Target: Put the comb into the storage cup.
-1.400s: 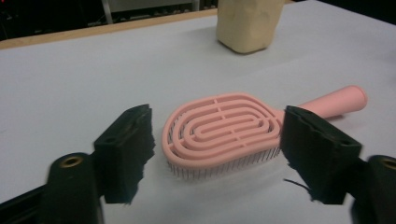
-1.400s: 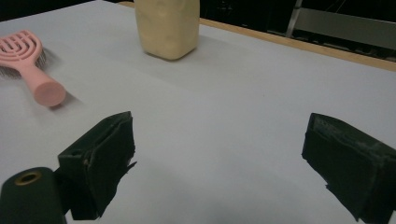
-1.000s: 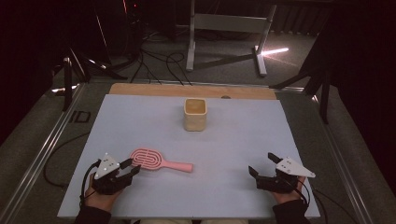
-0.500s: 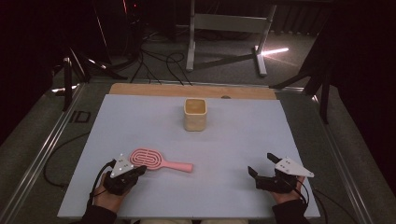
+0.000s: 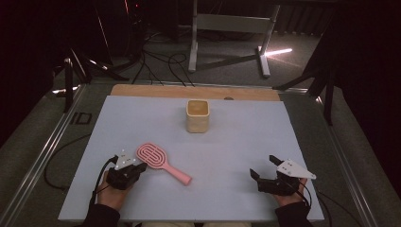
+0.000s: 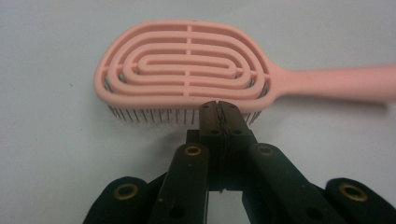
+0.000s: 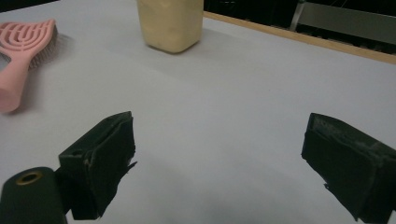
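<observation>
Two grippers rest low over the pale table [image 5: 236, 142], one at each near corner. The left gripper [image 5: 136, 166] sits just beside the head of the pink hairbrush [image 5: 153, 157]; its jaws have just been closing and now stand clenched together with nothing between them. In the left gripper view the closed tips [image 6: 219, 109] meet at the near edge of the hairbrush [image 6: 187, 65], against the row of bristles under the head, pads pressed on each other and not on the brush. The hairbrush lies flat on the table, bristles down, left of centre, handle pointing toward the middle of the near edge. The right gripper [image 5: 265, 168] is well apart from the brush, jaws released and spread wide over bare table, as the right gripper view [image 7: 219, 163] confirms. A cream container [image 5: 197, 116] stands upright near the far middle of the table, apart from both grippers
</observation>
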A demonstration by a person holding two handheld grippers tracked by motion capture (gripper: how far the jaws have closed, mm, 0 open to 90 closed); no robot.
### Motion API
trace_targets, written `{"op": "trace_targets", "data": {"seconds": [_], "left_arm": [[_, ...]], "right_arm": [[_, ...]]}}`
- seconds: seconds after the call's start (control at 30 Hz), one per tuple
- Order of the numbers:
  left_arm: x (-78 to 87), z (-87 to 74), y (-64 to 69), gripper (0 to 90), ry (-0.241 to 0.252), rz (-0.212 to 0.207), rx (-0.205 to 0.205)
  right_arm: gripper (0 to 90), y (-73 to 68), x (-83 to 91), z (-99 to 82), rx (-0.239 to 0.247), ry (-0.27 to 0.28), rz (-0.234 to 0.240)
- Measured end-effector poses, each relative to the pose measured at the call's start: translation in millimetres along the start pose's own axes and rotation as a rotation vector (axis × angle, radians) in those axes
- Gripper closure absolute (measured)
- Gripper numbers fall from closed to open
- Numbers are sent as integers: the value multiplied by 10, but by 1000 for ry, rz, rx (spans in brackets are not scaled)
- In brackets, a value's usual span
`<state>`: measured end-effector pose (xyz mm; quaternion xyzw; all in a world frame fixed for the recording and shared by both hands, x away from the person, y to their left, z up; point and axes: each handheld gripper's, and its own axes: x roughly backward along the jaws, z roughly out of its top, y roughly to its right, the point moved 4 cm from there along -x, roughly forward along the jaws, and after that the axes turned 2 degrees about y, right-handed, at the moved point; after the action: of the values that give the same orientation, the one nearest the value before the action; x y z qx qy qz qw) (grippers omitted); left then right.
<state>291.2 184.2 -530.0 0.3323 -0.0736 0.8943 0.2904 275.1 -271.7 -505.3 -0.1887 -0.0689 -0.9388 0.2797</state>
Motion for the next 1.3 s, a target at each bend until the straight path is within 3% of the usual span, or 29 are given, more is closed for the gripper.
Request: {"op": "trace_targets", "data": {"seconds": [0.23, 0.5, 0.8, 1.1, 1.3], "left_arm": [[-131, 139, -52, 899, 2, 3, 42], [-395, 310, -74, 899, -21, -6, 63], [-574, 437, -67, 898, -47, -1, 36], [-543, 469, -78, 885, -33, 17, 25], [-439, 496, -89, 790, 36, 7, 23]], "right_arm": [[94, 3, 1, -1, 3, -1, 0], [94, 18, 7, -4, 1, 1, 0], [95, 36, 15, -9, -6, 0, -4], [94, 34, 12, -6, -5, 0, 0], [94, 49, 23, -2, -7, 7, -1]]}}
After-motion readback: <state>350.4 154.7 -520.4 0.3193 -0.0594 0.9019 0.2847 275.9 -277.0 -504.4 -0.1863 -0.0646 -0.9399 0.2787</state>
